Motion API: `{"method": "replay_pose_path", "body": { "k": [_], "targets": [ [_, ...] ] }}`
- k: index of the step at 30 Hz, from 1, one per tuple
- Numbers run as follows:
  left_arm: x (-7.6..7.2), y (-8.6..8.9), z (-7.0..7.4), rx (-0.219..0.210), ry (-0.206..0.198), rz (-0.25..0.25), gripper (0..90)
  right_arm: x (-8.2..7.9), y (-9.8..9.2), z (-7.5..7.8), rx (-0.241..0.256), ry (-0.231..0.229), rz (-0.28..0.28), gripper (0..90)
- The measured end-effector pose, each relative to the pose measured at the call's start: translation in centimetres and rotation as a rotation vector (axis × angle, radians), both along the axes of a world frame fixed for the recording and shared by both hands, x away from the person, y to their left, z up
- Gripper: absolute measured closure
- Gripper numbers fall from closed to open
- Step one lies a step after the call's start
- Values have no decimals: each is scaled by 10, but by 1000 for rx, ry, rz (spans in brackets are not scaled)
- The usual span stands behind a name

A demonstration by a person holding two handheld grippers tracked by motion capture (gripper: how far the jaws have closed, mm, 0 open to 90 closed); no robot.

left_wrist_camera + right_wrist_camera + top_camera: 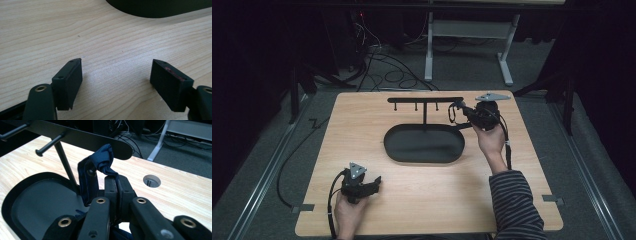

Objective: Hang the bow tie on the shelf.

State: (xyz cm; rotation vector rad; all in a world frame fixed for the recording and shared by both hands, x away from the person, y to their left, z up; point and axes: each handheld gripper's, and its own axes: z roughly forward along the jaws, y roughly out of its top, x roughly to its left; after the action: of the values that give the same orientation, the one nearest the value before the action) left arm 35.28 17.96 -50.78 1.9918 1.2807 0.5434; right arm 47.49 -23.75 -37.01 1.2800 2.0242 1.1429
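Black jaws of the right gripper (117, 185) are clamping a dark blue fabric loop (96, 173) beside the peg rack.

Judging by the pose, the person is looping the fabric over the end peg (90, 172) of the rack (82, 138) that is standing in the oval black tray (15, 195); the loop is touching that peg; the left gripper (116, 83) is resting low over the bare wooden table (50, 32), jaws spread and holding nothing, seemingly waiting.
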Motion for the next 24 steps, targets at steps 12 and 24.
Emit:
{"method": "replay_pose_path", "body": {
  "k": [12,24],
  "targets": [
    [0,0,0,0,0,0,265,3,0,-5,0,19,-5,849],
    [0,0,0,0,0,-1,264,1,-1,-4,2,22,-7,703]
  ]
}}
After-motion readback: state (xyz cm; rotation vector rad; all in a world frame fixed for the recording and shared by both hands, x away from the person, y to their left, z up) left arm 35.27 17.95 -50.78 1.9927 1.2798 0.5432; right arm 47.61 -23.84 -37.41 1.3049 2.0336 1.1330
